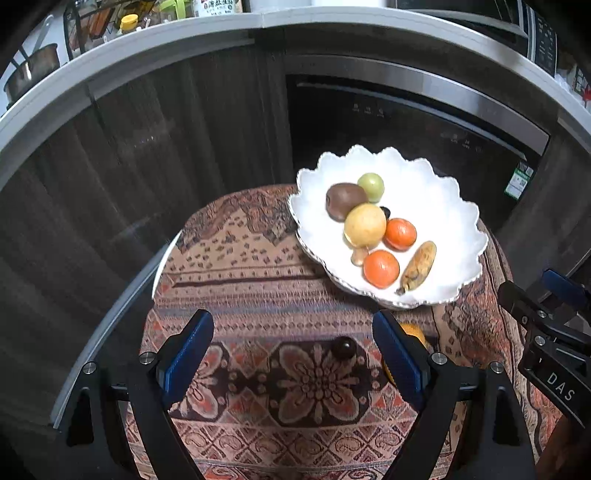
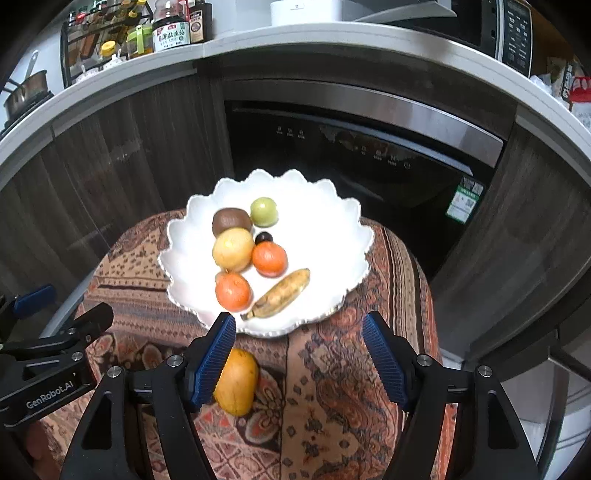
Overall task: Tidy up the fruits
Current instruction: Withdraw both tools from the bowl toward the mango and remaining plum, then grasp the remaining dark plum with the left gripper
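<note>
A white scalloped plate [image 1: 443, 206] [image 2: 325, 229] sits at the far side of the patterned tablecloth. It holds a kiwi [image 1: 344, 200], a green fruit [image 1: 371, 186], a yellow pear [image 1: 365, 225], two oranges [image 1: 381, 268] [image 2: 269, 259], a spotted banana [image 2: 280, 294] and a small dark fruit [image 2: 263, 237]. A dark plum [image 1: 343, 347] lies on the cloth between my open left gripper's [image 1: 293, 354] fingers. A yellow mango [image 2: 238, 382] lies on the cloth by the left finger of my open, empty right gripper [image 2: 299, 356].
The small round table [image 1: 258, 280] stands before dark cabinets and a built-in dishwasher [image 2: 369, 166]. A counter above carries bottles [image 2: 171, 31], a pot [image 2: 26, 90] and a microwave [image 2: 513, 29]. The table edge drops off on all sides.
</note>
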